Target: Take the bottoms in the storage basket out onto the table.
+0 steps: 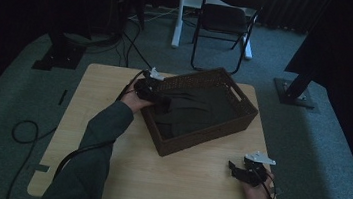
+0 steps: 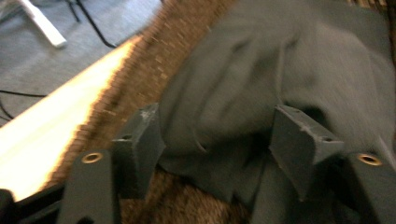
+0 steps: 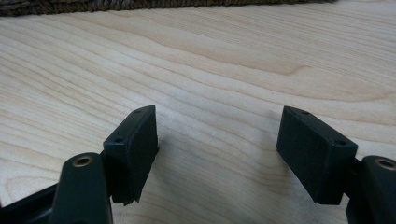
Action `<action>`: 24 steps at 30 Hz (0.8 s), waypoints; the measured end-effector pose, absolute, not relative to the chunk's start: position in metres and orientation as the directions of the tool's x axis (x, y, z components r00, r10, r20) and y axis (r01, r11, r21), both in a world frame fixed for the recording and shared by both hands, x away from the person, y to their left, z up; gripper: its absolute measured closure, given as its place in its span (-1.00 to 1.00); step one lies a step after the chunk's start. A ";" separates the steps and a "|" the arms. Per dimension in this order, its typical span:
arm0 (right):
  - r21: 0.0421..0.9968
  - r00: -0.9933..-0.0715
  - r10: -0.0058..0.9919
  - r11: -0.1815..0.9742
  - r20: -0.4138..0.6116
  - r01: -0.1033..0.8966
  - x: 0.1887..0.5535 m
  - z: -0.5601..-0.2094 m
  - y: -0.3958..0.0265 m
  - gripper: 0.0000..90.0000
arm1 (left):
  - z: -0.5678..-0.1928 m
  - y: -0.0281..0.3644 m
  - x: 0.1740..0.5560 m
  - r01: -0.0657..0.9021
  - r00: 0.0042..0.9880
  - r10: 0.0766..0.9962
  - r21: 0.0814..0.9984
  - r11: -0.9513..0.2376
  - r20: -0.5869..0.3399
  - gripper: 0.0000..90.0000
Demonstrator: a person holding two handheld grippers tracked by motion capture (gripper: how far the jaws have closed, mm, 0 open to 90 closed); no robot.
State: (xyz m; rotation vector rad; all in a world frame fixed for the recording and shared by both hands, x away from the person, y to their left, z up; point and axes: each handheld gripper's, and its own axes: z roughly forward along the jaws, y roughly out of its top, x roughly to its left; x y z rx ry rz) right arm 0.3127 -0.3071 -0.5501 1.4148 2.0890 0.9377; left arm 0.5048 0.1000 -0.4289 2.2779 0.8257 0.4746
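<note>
A dark brown woven basket [image 1: 195, 141] stands on the far half of the wooden table [image 1: 165, 179], and a dark grey cloth [image 1: 198, 112] lies crumpled inside it. My left gripper [image 1: 157, 97] reaches over the basket's left rim into the cloth. In the left gripper view its jaws stand wide apart, the left gripper [image 2: 217, 135] has a fold of the cloth [image 2: 280, 60] lying loose between them, and the basket's weave [image 2: 140, 70] shows beneath. My right gripper [image 1: 233, 167] rests near the table's front right corner. The right gripper [image 3: 217, 144] is open over bare wood [image 3: 210, 56].
The basket's lower edge [image 3: 93, 4] runs along the top of the right gripper view. A folding chair [image 1: 224, 19] and a white stand leg [image 1: 176, 29] are on the carpet beyond the table. Cables [image 1: 25, 132] trail on the floor at left.
</note>
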 end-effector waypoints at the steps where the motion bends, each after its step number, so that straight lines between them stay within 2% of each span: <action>1: 0.743 -0.375 0.927 0.245 0.010 0.624 0.313 -0.550 -0.307 -0.36 | -0.430 0.098 0.505 0.426 0.742 0.659 0.674 -0.604 0.122 -0.24; 6: 0.742 -0.375 0.927 0.245 0.010 0.624 0.313 -0.550 -0.307 -0.36 | -0.434 0.086 0.508 0.418 0.754 0.640 0.640 -0.645 0.152 -0.23; 12: 0.743 -0.376 0.927 0.246 0.008 0.623 0.313 -0.550 -0.307 -0.36 | -0.427 0.064 0.508 0.351 0.794 0.576 0.629 -0.694 0.193 -0.23; 19: 0.743 -0.377 0.926 0.245 0.010 0.623 0.312 -0.550 -0.307 -0.36 | -0.417 0.046 0.517 0.368 0.787 0.599 0.669 -0.645 0.145 -0.23; 24: 0.743 -0.377 0.926 0.245 0.011 0.623 0.312 -0.550 -0.307 -0.36 | -0.424 0.037 0.522 0.371 0.802 0.577 0.628 -0.684 0.154 -0.22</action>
